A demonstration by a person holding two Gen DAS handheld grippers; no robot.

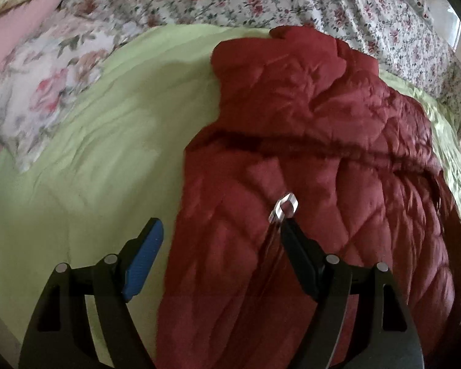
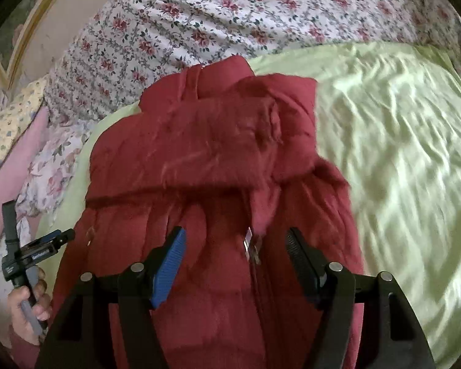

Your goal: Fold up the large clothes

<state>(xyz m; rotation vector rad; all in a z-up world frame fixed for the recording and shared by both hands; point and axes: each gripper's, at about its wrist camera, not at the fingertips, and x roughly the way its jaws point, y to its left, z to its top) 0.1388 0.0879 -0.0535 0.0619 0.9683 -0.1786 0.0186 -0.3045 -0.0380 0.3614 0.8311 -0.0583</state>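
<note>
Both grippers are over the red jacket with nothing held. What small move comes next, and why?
Probably lower the left gripper onto the red quilted jacket at its left edge and close. Its fingers are open, straddling that edge on the green sheet; the right gripper is open too.

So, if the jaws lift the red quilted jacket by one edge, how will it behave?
The red quilted jacket would probably droop, since it already lies in soft folds. Its puffy quilting suggests it is light for its bulk. The shell looks slightly shiny, so it may slide on the green sheet.

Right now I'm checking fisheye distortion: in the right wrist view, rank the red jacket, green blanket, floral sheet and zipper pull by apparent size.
1. red jacket
2. green blanket, close to the jacket, so unsure
3. floral sheet, farther away
4. zipper pull
</note>
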